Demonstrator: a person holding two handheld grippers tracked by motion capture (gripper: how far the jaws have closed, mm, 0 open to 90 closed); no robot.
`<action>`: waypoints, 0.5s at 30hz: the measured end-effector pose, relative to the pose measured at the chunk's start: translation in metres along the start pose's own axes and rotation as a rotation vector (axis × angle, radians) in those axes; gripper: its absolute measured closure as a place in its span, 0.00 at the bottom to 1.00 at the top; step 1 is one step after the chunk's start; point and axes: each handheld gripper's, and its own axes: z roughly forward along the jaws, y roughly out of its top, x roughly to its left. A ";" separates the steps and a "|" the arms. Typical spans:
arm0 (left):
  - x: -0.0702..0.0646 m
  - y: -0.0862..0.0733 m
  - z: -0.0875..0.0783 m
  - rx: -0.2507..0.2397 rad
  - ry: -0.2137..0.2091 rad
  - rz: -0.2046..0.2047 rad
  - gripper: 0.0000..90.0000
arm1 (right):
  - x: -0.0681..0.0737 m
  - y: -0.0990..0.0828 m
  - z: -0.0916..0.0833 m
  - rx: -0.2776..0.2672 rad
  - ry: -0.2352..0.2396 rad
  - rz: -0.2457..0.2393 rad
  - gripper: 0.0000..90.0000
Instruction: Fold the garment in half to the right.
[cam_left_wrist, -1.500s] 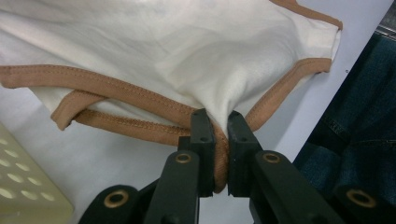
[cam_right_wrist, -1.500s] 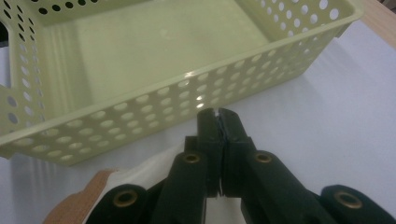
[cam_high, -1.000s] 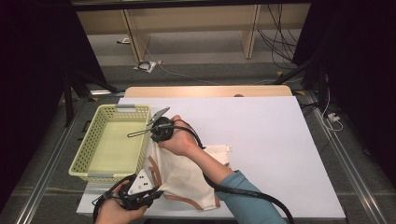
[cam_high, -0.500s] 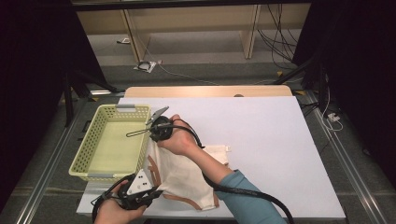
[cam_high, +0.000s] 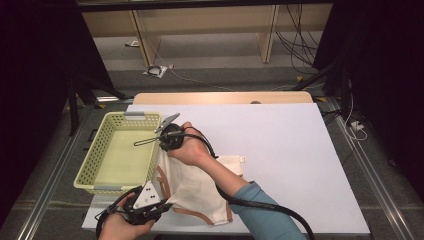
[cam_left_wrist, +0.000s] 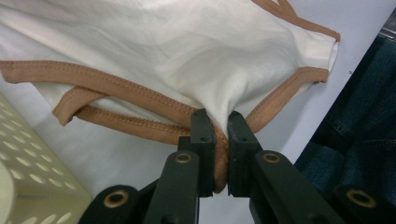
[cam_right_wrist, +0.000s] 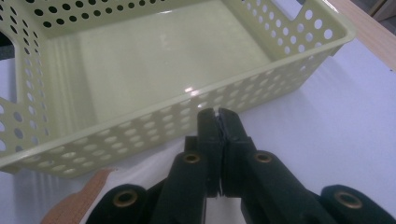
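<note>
A white cloth (cam_high: 200, 185) with brown trim lies crumpled on the white table, right of a pale green perforated basket (cam_high: 100, 155). My left gripper (cam_high: 165, 202) is at the table's near edge, shut on the cloth's brown-trimmed corner. In the left gripper view, the trim and a fold of the cloth (cam_left_wrist: 187, 46) are pinched by the left gripper (cam_left_wrist: 219, 121). My right gripper (cam_high: 162, 152) sits beside the basket's right wall at the cloth's far corner. In its own view the right gripper (cam_right_wrist: 217, 114) is shut on a thin white sliver of cloth, facing the empty basket (cam_right_wrist: 280, 70).
The white table (cam_high: 290, 150) stretches to the right, with a wooden edge (cam_high: 225, 97) along the far side. A brown strap end (cam_right_wrist: 79, 196) lies near the basket wall. The person's jeans (cam_left_wrist: 355, 116) are close to the table's near edge.
</note>
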 end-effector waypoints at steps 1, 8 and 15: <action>0.000 0.000 0.000 0.001 0.001 0.000 0.93 | 0.000 0.000 0.000 0.000 0.000 0.001 0.99; 0.001 -0.001 -0.003 -0.001 0.005 -0.002 0.93 | 0.001 0.002 0.000 -0.005 -0.001 -0.002 0.99; 0.002 -0.001 -0.004 -0.008 0.008 -0.003 0.93 | 0.001 0.003 0.000 -0.016 0.000 0.000 0.99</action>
